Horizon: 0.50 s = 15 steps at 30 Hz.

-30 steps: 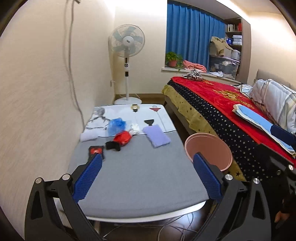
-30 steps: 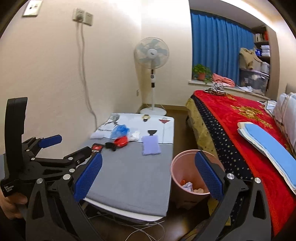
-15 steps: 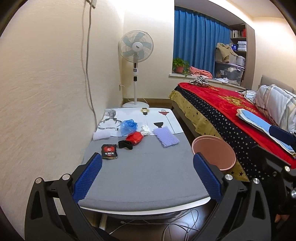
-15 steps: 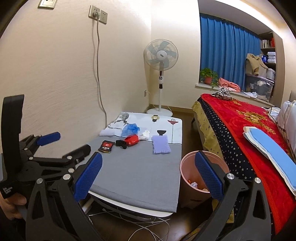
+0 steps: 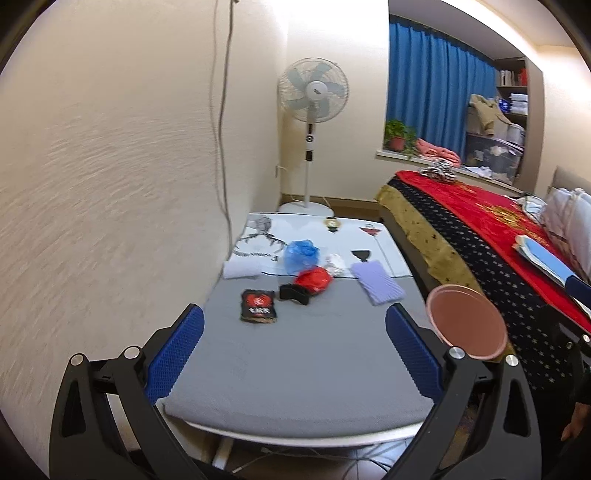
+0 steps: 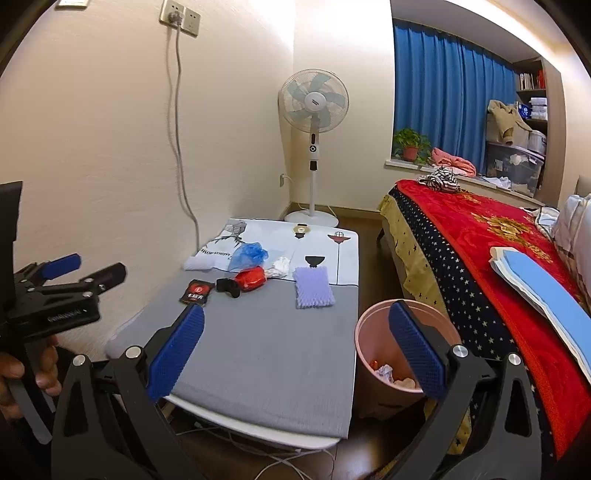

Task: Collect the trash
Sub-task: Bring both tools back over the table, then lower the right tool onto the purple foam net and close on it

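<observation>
We see a flat black foil sachet with a red round logo (image 5: pixel 259 306) lying on the grey felt-topped desk (image 5: pixel 295 362); its white lettering is too small to read. Beside it: a black crumpled scrap (image 5: pixel 293 294) touching a shiny red plastic wrapper (image 5: pixel 314 279), then a crinkled blue plastic bag (image 5: pixel 301 254), a white tissue wad (image 5: pixel 335 263) & a ribbed lilac foam sheet (image 5: pixel 376 282). The far end of the desk carries a white printed cloth (image 6: pixel 258 236) w/ drawings; the text on it is unreadable.

Left gripper (image 5: pixel 293 343): jaws spread wide, blue textured pads, nothing between them, held over the desk's near end. Right gripper (image 6: pixel 295 347): jaws equally wide, empty.

Only the right wrist view looks into the round pink plastic bin (image 6: pixel 365 354) on the floor between desk & bed, w/ crumpled paper inside; the left view shows just its rim (image 5: pixel 463 325). The right view also shows the left gripper from the side w/ a hand (image 6: pixel 22 376) on its grip, plus a wall socket (image 6: pixel 180 17).
</observation>
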Available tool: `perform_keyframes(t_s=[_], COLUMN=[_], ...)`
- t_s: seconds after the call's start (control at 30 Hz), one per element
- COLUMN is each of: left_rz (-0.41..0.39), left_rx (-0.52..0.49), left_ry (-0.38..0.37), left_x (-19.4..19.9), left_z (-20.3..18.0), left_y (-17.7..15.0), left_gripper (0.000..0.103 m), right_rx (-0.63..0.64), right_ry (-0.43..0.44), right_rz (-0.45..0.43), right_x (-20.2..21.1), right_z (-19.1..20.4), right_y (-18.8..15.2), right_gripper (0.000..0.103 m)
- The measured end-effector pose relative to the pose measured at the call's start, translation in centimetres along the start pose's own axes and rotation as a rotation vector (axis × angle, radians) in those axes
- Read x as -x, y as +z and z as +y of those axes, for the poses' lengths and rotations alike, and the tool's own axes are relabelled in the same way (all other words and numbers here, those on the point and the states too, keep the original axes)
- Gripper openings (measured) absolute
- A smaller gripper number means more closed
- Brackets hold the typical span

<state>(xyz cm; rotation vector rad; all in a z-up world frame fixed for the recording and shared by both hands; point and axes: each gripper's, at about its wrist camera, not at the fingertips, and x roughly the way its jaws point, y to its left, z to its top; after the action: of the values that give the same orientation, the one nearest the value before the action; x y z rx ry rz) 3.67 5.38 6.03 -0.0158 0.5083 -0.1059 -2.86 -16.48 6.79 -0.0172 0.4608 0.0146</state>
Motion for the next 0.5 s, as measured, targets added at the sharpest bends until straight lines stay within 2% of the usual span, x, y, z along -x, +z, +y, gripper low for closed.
perform_keyframes(t_s=[0.23,0.5], left_rz=[-0.002,-0.008], left_rx=[0.056,0.102], left_ry=[0.056,0.094], left_x=[-5.0,-11.4], left_z=[1.6,2.5], left_y=[2.3,5.5], left_gripper=[0.096,0.096], right_rx=[-0.012,-0.081], right_ry=[-0.038,-0.105], right_rz=[0.008,0.033], right_x=[-7.3,-21.1], right_z=[-1.0,-3.5], right_y=[1.5,3.2], right_gripper=[0.098,0.098])
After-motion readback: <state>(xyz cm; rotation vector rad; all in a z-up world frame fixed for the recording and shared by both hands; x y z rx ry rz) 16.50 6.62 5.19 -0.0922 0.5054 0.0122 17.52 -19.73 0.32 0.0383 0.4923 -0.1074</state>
